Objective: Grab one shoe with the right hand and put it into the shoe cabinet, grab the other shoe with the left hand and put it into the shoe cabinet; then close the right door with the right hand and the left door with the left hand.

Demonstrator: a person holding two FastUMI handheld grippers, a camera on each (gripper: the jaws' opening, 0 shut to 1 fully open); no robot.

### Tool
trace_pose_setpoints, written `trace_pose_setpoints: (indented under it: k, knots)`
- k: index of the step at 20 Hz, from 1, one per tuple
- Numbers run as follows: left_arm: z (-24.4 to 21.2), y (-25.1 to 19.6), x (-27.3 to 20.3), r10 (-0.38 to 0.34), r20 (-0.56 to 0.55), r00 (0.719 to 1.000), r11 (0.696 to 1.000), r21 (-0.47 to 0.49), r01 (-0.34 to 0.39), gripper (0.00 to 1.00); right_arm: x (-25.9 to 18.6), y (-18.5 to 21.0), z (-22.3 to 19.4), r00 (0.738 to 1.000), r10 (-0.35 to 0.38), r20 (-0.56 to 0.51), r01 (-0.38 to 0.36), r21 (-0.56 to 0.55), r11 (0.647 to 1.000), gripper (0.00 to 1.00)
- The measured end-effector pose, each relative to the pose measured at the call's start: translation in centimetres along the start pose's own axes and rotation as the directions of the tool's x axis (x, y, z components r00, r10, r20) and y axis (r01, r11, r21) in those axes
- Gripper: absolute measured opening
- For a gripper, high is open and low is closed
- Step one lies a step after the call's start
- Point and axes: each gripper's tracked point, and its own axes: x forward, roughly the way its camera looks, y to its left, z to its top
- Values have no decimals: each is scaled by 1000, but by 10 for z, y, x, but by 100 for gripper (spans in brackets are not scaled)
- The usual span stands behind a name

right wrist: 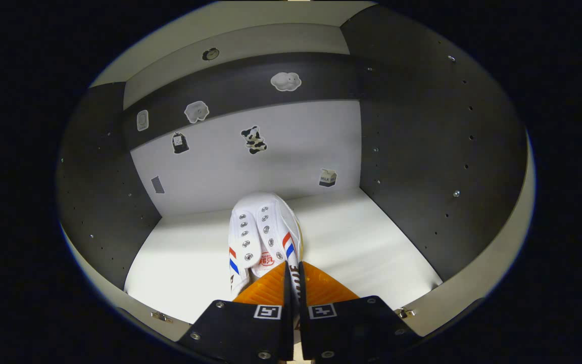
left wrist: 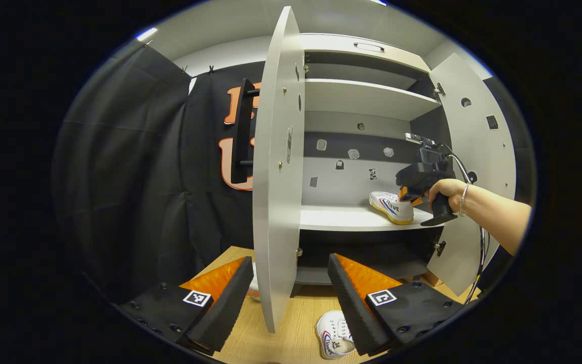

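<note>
Left gripper view, lower left of the frame: the left gripper (left wrist: 286,298) hangs with its jaws spread wide and nothing between them; the edge of the open left door (left wrist: 276,167) rises through the centre of the frame above the gap; just right of centre at the bottom edge, the second shoe (left wrist: 332,341) lies on the wooden floor (left wrist: 276,338), partly hidden behind the right-hand finger; at right of centre, the first shoe (left wrist: 391,206) rests on the middle shelf (left wrist: 341,218) of the shoe cabinet (left wrist: 367,101), with the right gripper (left wrist: 408,194) and the hand (left wrist: 445,194) that holds it at its heel; the open right door (left wrist: 483,151) stands at the far right.

Right gripper view, lower centre: the right gripper (right wrist: 291,283) is nearly closed, both fingers pressing a thin edge at the heel of the first shoe (right wrist: 263,237), whose toe points toward the back wall (right wrist: 250,167); the shelf (right wrist: 361,242) spreads to either side.

Probable hazards: the shoe appears to sit near the front lip, so a withdrawal before full release could drag it off the shelf; a heel left overhanging might block the right door; the left gripper, reaching down, could knock the left door.
</note>
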Motion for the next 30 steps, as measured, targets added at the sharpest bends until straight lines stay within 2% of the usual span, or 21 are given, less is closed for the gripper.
trace_pose_setpoints:
  k: [1, 2, 3, 8, 12, 15, 17, 21, 24, 26, 30]
  knots:
    - [-2, 0, 0, 1, -7, 1000, 1000, -4, -1, 97, -2, 3, 3, 1000, 12, 7, -12, 7, 1000, 7]
    - [-4, 1, 1, 4, -11, 1000, 1000, -7, -4, 97, -5, 5, 9, 999, 14, 32, -14, 7, 1000, 15]
    - [-3, 2, 1, 10, -9, 1000, 1000, -11, -10, 97, -10, 4, 20, 997, 13, 76, -12, -3, 1000, 18]
    - [-5, -4, 1, -2, -12, 1000, 1000, -15, 2, 97, -59, 1, 33, 985, 48, 168, -37, -64, 997, 21]
    - [-7, -11, 0, -17, -14, 1000, 1000, -12, 17, 97, -115, 0, 27, 965, 89, 246, -69, -91, 993, 26]
    - [-12, -16, -2, -30, -26, 999, 999, -22, 29, 97, -157, -10, 18, 949, 96, 301, -65, -111, 992, 31]
    - [-15, -17, -3, -32, -33, 999, 999, -27, 31, 97, -183, -14, 14, 936, 104, 336, -64, -126, 990, 39]
    - [-32, -20, -3, -32, -58, 998, 999, -10, 32, 97, -225, -20, -9, 928, 138, 347, -103, -118, 988, 59]
    - [-53, -22, 0, -27, -87, 996, 1000, 8, 28, 97, -252, -18, -26, 918, 187, 349, -154, -119, 981, 84]
    - [-73, -28, 5, -42, -112, 993, 999, -9, 41, 97, -263, -21, -37, 917, 197, 347, -159, -135, 978, 90]
    - [-129, -40, 15, -56, -207, 977, 998, 5, 58, 97, -281, -37, -52, 915, 180, 360, -124, -175, 977, 93]
